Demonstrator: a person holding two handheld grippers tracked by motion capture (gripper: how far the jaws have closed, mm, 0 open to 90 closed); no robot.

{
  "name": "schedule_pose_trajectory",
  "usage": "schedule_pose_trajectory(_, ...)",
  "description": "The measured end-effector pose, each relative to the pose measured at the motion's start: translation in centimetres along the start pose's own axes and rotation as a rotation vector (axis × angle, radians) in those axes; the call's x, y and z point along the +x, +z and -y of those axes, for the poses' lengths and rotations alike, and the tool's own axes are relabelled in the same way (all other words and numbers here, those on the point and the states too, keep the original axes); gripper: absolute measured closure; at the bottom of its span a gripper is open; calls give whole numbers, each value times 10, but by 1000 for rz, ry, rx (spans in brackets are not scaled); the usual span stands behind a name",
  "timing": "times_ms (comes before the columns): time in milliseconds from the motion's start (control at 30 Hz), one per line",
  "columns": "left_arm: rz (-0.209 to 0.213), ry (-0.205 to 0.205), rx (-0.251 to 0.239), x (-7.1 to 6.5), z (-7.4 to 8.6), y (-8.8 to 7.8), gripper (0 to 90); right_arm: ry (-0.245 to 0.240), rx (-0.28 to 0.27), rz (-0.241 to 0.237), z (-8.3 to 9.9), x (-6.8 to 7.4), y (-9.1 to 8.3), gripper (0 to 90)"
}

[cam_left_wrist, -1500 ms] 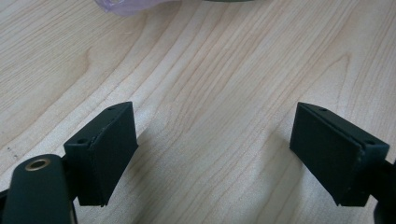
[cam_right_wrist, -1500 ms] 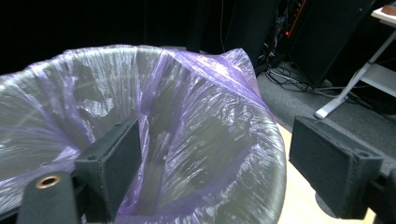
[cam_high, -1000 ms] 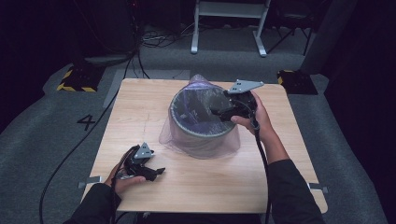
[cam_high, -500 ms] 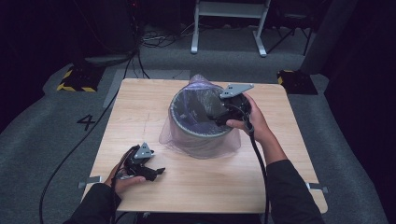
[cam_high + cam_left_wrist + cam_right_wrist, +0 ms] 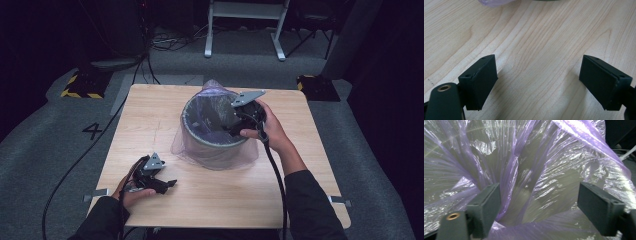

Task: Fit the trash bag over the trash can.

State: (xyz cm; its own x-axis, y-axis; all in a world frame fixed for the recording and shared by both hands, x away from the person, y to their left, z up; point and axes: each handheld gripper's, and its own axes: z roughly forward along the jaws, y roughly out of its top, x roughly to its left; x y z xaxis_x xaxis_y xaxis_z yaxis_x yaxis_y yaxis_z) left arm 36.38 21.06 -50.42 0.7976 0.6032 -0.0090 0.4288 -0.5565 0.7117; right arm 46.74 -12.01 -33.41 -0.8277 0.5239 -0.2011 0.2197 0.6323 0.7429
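Observation:
A round grey bin (image 5: 210,144) stands in the middle of the wooden table (image 5: 150,115), lined with a thin purple bag (image 5: 216,89) that drapes over its rim. My right gripper (image 5: 226,126) reaches over the bin's right rim into the mouth. Its jaws have just been closing a little and still stand open. In the right gripper view (image 5: 539,202), crumpled folds of the bag (image 5: 529,157) lie between and beyond the pads, which do not press on it. My left gripper (image 5: 166,186) rests on the table at the front left, open (image 5: 539,72) over bare wood (image 5: 536,32).
Grey carpet surrounds the table, with a number 4 marking (image 5: 93,131) at the left. A yellow-and-black striped block (image 5: 80,86) and cables lie on the floor at the back left. A white metal frame (image 5: 245,25) stands behind, and a dark box (image 5: 317,86) at the back right.
The right gripper has shifted a little to the left and down, deeper over the bin's mouth. The left hand and its gripper have stayed still.

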Motion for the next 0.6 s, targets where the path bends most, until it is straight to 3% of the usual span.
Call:
schedule_pose_trajectory(167, 0, 0, 0, 0, 0, 0, 144, -52, 0, -31, -1, 4, 1, 230)
schedule_pose_trajectory(267, 0, 0, 0, 0, 0, 0, 144, -55, 22, -35, -2, 4, 2, 250)
schedule_pose_trajectory(333, 0, 0, 0, 0, 0, 0, 143, -50, 41, -29, -3, 3, 3, 311)
schedule_pose_trajectory(467, 0, 0, 0, 0, 0, 0, 144, -43, 110, -59, -5, 2, 7, 303)
schedule_pose_trajectory(600, 0, 0, 0, 0, 0, 0, 144, -38, 187, -59, -9, 2, 11, 264)
